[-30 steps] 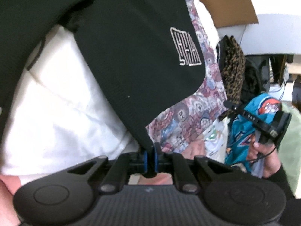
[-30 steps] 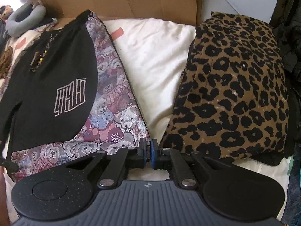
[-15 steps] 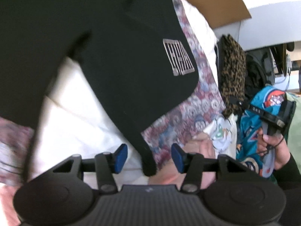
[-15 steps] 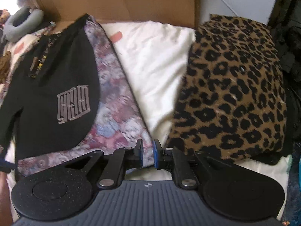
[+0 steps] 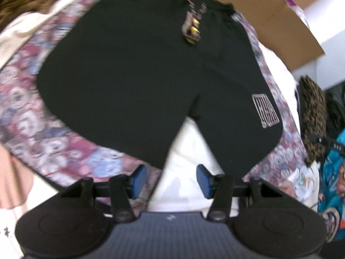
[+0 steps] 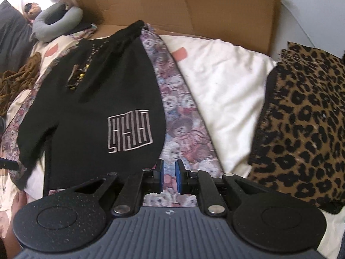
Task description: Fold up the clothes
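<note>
A pair of black shorts (image 5: 140,75) with a pale square emblem (image 6: 129,135) and a beaded drawstring lies spread flat on a teddy-bear print cloth (image 6: 183,118). My left gripper (image 5: 171,178) hovers above the gap between the two legs. It is open, with only white bedding seen between its blue pads. My right gripper (image 6: 169,176) hangs over the print cloth just right of the emblem leg of the shorts (image 6: 97,108). Its pads stand a narrow gap apart and hold nothing.
A leopard-print garment (image 6: 301,129) lies folded at the right on the white bedding (image 6: 222,97). Flattened cardboard (image 6: 194,6) stands behind the bed. A grey neck pillow (image 6: 58,21) and brown yarn (image 6: 17,79) lie at the far left. Teal clothing (image 5: 332,172) sits at the right edge.
My left gripper let go of the shorts' leg hem, opened wide and drew back and up; the shorts now lie flat. My right gripper's pads parted slightly as it drew back.
</note>
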The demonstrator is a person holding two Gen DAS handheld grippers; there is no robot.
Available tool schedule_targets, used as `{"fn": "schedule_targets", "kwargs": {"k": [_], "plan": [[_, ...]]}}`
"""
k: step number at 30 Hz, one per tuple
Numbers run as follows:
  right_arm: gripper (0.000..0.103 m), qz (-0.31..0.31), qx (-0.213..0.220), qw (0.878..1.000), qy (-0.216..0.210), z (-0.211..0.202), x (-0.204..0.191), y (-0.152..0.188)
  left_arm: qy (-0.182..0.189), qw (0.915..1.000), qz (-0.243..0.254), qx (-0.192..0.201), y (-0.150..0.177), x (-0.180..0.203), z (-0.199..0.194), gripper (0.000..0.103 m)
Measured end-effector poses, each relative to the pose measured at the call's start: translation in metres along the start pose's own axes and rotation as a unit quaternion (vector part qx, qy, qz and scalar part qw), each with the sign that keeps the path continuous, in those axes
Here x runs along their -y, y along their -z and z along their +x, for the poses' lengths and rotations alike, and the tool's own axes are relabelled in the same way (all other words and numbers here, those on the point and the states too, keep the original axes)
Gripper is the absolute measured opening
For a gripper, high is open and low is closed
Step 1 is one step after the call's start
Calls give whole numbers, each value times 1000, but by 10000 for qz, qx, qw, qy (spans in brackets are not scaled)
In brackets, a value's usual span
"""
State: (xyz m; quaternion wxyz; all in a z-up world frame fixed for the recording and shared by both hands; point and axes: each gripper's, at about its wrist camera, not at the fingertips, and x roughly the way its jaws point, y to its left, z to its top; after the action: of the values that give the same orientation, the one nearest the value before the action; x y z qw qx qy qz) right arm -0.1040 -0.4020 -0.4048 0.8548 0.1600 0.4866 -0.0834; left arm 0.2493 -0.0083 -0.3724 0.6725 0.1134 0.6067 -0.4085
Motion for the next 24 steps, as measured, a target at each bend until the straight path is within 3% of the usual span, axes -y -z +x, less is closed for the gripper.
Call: {"fn": "schedule_targets", "kwargs": {"k": [5, 10, 12, 18, 24], "plan": [[11, -39, -60, 9997, -249, 8, -17, 1, -375, 9983, -325, 308, 3, -25, -25, 56], [16, -243, -36, 9983, -525, 11, -37, -3, -633, 9955, -655, 276, 13, -52, -29, 57], [24, -285, -33, 9977, -612, 12, -43, -3, -567, 9943, -890, 180, 20, -62, -25, 57], [25, -436, -189, 9955, -818, 18, -57, 2, -128, 9921, -1249, -11, 31, -69, -7, 57], [27, -497, -312, 9942, -905, 23, -64, 7, 459, 9853, -1641, 136, 38, -78, 7, 55]]}}
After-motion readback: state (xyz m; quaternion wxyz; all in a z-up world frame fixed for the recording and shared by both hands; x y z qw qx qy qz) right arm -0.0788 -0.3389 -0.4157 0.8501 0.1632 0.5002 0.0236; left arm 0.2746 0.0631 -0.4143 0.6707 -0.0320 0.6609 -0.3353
